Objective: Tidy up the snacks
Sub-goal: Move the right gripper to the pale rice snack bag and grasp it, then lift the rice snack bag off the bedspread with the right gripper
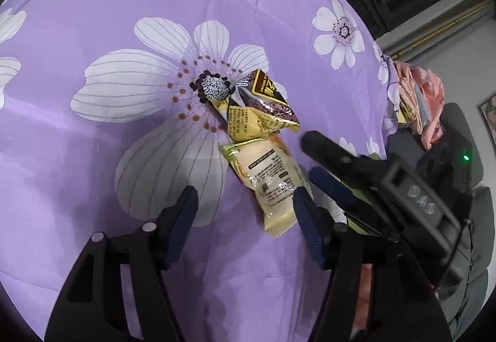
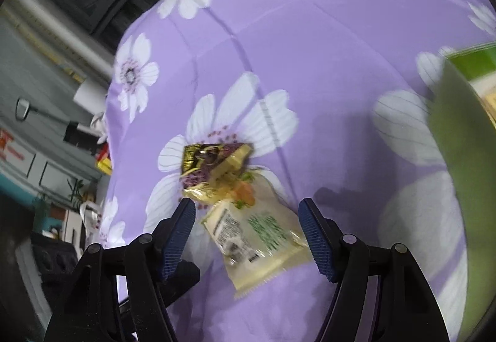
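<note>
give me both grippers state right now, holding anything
left gripper: open, holding nothing
right gripper: open, holding nothing; pale snack packet lies between its fingers

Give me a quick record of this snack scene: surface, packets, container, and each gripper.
surface: purple floral cloth
packets: gold-and-brown packet overlapping the far end of a pale cream packet
container: green, at the right edge of the right wrist view, contents unclear
left gripper: open, nothing held
right gripper: open, straddling the cream packet, not gripping

Left gripper (image 1: pixel 245 199) and right gripper (image 2: pixel 247 212) side by side, jaws apart, angled downward
</note>
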Demonstrator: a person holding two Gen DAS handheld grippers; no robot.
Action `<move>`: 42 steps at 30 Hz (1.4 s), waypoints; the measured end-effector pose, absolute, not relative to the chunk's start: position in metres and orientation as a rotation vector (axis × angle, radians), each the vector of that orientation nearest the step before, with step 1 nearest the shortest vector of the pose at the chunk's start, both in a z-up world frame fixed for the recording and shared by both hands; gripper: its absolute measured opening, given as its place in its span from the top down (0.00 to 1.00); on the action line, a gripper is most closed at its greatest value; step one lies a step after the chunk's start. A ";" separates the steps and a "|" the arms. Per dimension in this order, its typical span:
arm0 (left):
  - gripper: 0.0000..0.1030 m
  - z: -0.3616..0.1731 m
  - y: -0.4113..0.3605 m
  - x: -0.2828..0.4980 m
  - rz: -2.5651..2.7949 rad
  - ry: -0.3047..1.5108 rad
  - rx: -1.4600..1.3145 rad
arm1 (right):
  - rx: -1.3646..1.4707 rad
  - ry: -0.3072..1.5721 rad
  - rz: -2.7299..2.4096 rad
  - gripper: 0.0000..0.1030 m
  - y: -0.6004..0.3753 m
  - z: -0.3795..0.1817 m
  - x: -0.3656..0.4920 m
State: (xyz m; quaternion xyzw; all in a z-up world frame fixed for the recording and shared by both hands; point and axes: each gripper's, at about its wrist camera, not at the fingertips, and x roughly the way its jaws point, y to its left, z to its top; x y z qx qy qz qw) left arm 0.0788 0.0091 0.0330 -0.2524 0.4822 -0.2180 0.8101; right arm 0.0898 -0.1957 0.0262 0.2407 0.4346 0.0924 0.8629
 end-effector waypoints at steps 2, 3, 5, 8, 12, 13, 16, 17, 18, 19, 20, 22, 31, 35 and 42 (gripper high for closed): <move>0.40 0.034 0.009 0.078 -0.477 1.031 -0.523 | 0.460 0.927 0.194 0.31 -0.188 0.022 0.095; 0.40 0.034 0.008 0.077 -0.469 1.029 -0.508 | 0.441 0.941 0.185 0.31 -0.186 0.019 0.098; 0.40 0.033 0.008 0.077 -0.433 1.053 -0.470 | 0.404 0.970 0.175 0.39 -0.180 0.012 0.101; 0.40 0.031 0.012 0.074 -0.416 1.117 -0.439 | 0.336 0.974 0.165 0.58 -0.175 0.013 0.098; 0.40 0.037 0.021 0.071 -0.419 1.101 -0.406 | 0.403 1.011 0.241 0.76 -0.173 0.012 0.092; 0.40 0.036 0.023 0.071 -0.419 1.118 -0.395 | 0.406 1.013 0.257 0.79 -0.173 0.014 0.091; 0.40 0.031 0.030 0.074 -0.404 1.161 -0.402 | 0.396 1.035 0.288 0.80 -0.166 0.018 0.084; 0.40 0.032 0.032 0.074 -0.407 1.162 -0.415 | 0.400 1.052 0.294 0.80 -0.165 0.017 0.082; 0.40 0.032 0.034 0.074 -0.416 1.168 -0.433 | 0.412 1.073 0.304 0.80 -0.164 0.015 0.079; 0.40 0.031 0.036 0.074 -0.433 1.177 -0.453 | 0.433 1.089 0.312 0.80 -0.164 0.014 0.077; 0.40 0.031 0.037 0.073 -0.458 1.188 -0.468 | 0.461 1.107 0.316 0.80 -0.165 0.012 0.074; 0.40 0.028 0.033 0.072 -0.494 1.219 -0.476 | 0.480 1.144 0.307 0.80 -0.166 0.009 0.072; 0.40 0.026 0.003 0.068 -0.579 1.219 -0.457 | 0.585 1.123 0.223 0.61 -0.192 0.015 0.064; 0.39 0.024 0.001 0.069 -0.582 1.214 -0.473 | 0.648 1.145 0.230 0.60 -0.196 0.007 0.066; 0.45 0.020 0.005 0.069 -0.609 1.210 -0.503 | 0.700 1.177 0.334 0.60 -0.186 -0.004 0.073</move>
